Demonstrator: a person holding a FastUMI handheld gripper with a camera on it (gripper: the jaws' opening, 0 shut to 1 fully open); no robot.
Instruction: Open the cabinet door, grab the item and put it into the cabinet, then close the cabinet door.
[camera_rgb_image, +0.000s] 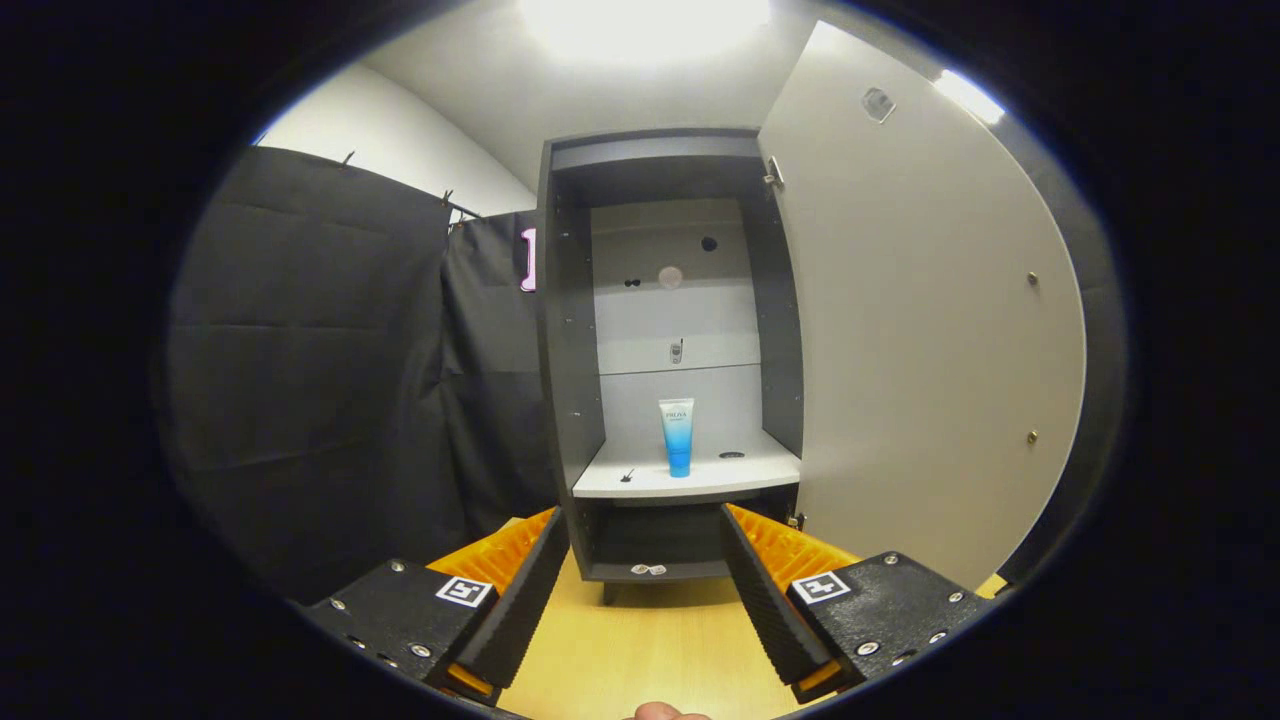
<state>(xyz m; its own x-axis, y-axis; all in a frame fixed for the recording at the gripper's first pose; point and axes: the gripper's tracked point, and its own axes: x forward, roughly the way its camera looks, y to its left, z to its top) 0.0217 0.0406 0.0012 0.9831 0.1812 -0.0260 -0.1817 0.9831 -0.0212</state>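
A dark grey cabinet (570, 330) stands ahead of me with its door (920, 330) swung wide open to the right. On its white middle shelf (690, 482) a blue-and-white tube (677, 436) stands upright on its cap, near the shelf's front edge. My gripper (645, 525) is open, well short of the cabinet, with nothing between its fingers. The tube shows above the gap between the fingertips, some way beyond them.
Black cloth walls (330, 370) hang to the left of the cabinet. A light wooden tabletop (650, 640) lies under the gripper and the cabinet stands on it. The lower compartment (655, 545) of the cabinet is dark. A fingertip (660, 712) of a person shows below the fingers.
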